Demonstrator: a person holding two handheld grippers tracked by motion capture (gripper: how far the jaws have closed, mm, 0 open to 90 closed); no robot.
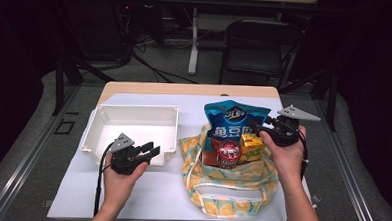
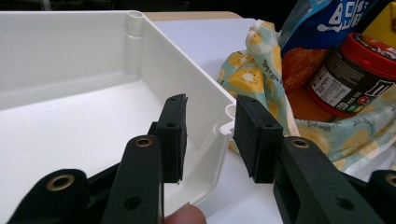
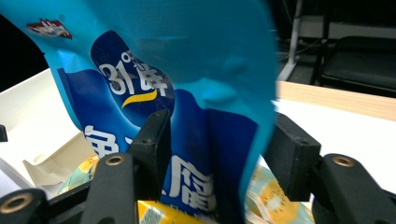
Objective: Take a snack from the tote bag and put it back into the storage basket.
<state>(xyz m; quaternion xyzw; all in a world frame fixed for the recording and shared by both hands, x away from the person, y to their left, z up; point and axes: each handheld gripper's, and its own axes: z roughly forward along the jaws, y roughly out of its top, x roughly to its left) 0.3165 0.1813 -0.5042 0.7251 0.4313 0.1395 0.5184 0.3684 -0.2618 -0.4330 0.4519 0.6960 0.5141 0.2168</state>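
Blue snack bag [image 3: 187,84] ("31°" label)

Left gripper [image 1: 151,151]: black body, two black jaws with flat rectangular pads [image 2: 172,135], small screw holes in the pad sides.
Left jaw arms: brass-ringed holes along them (one per link, plainly seen in the left gripper view).
Left top plate [image 1: 122,141]: grey, three-cornered.
Left cable [image 1: 100,179]: black, thin, trailing back along the forearm.
Right gripper [image 1: 260,127]: black, same build, blocky pads [image 3: 293,159], brass-ringed holes.
Right top plate [image 1: 298,113]: grey, three-cornered, larger in the high view.
Right cable [image 1: 305,154]: black, looped past the wrist.
Sleeves: none over the forearms in the high view.
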